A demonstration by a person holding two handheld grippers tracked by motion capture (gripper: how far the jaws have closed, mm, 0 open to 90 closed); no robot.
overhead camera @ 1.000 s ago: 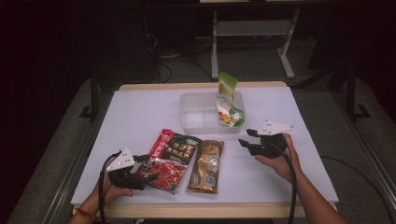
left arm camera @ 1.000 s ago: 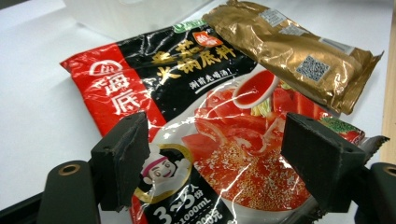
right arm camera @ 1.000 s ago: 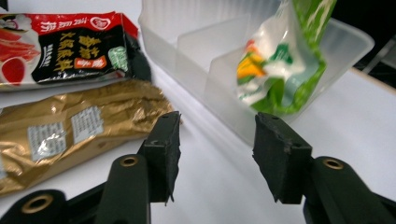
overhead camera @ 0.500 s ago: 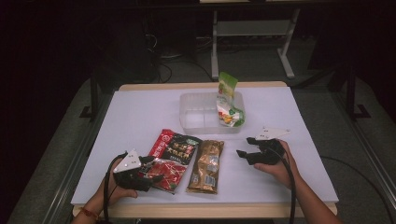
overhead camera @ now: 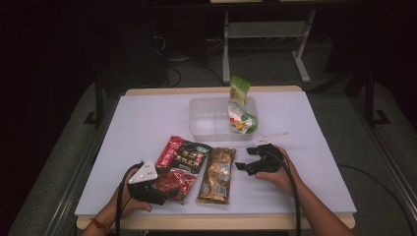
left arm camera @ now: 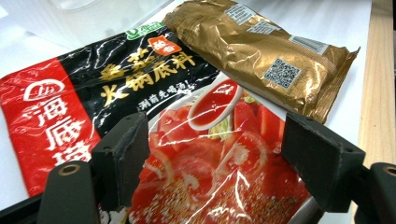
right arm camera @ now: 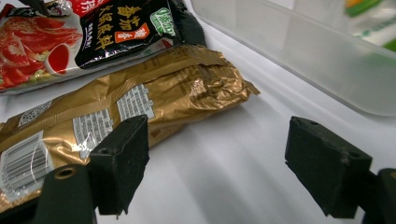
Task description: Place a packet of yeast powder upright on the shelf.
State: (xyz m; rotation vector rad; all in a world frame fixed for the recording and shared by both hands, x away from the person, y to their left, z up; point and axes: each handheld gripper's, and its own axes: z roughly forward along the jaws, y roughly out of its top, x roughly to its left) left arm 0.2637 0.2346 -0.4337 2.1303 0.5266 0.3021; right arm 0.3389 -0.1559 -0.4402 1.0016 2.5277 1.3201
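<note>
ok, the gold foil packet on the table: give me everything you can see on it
The crinkled gold foil packet is long, sealed and shiny, with white label panels, a barcode and a QR code on its upper face. It lies flat on the white table cover, lengthwise towards the person, right beside the red and black soup-base pouch; whether they touch is unclear. The right tongs sit open just beside it, not gripping.

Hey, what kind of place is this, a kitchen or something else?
Probably a lab or recording workspace, not a kitchen: a table under white covering, dark surroundings with a metal stand and floor cables behind, and handheld grippers beside snack packets.
</note>
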